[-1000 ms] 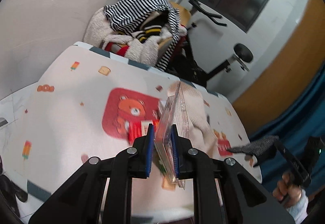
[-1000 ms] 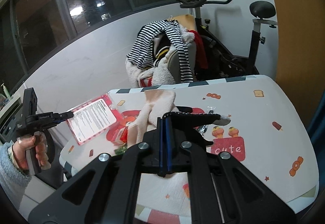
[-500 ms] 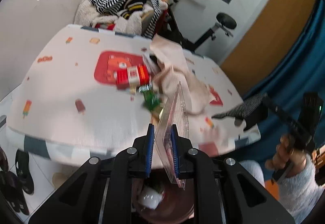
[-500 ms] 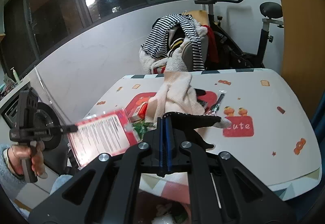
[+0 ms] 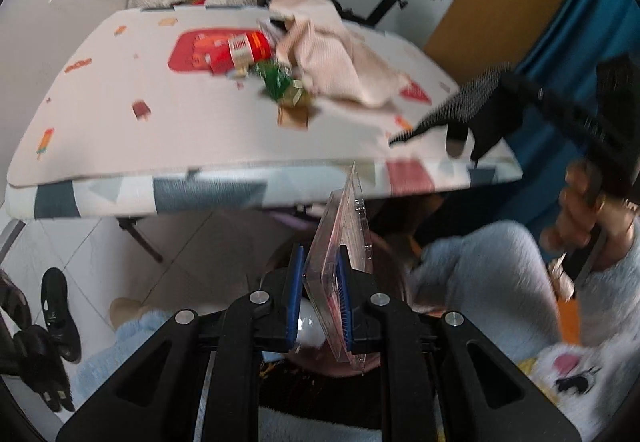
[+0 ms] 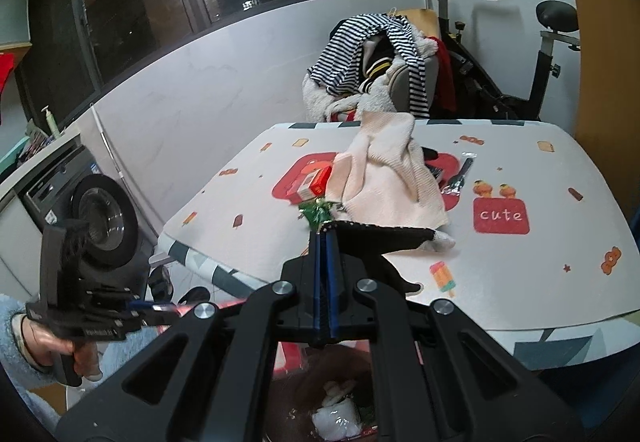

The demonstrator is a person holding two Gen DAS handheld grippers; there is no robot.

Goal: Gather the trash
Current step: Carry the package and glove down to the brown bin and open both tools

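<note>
Above the trash bin (image 5: 384, 242), the left gripper (image 5: 319, 298) clamps a clear plastic package (image 5: 340, 254) edgewise for dropping; the right gripper (image 6: 325, 282) pinches a black glove (image 6: 384, 240).

The near strip of the table (image 6: 500, 282) lies bare, open to a reach; farther in, the pink towel (image 6: 384, 177), red box (image 6: 316, 181) and green wrapper (image 6: 318, 211) crowd its middle; below its edge the bin (image 6: 332, 402) gapes unobstructed.

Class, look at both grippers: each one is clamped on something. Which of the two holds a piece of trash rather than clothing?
The left gripper: its pads pinch a clear plastic package, while the right gripper is shut on a black glove.
</note>
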